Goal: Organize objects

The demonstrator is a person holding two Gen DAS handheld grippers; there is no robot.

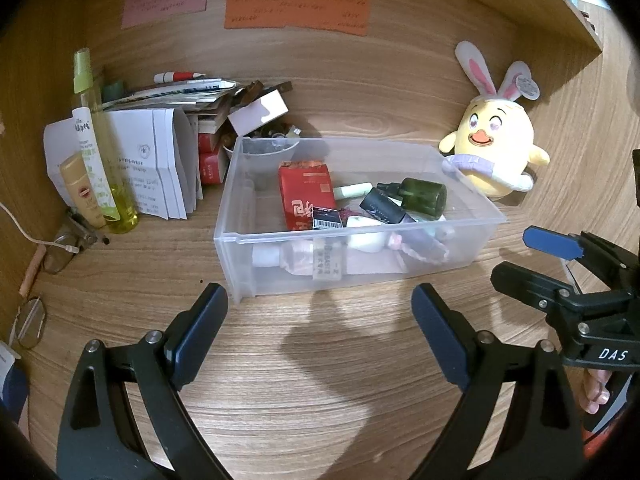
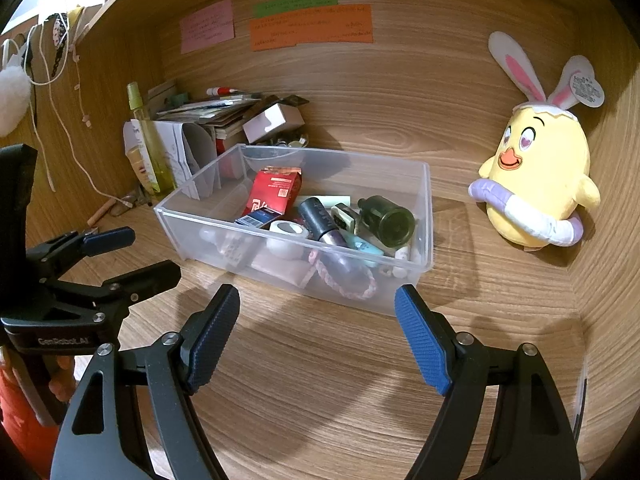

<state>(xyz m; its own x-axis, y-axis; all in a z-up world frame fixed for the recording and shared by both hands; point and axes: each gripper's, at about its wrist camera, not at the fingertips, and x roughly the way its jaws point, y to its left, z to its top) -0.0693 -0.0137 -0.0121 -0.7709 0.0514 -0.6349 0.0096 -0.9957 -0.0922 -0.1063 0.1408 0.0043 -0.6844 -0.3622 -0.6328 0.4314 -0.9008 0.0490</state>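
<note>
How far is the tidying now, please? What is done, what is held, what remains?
Done: small items already lie in the clear bin. In hand: nothing; left gripper and right gripper are open. Left: the spray bottle and paper pile stand outside.

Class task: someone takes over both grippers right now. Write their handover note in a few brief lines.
Left gripper: open, empty, over bare desk before the clear bin.
Right gripper: open, empty, beside it.
Bin holds a red packet, green bottle and other small items.
Spray bottle, paper pile and chick plush sit outside.
Done: cannot tell. Left: any sorting.
</note>
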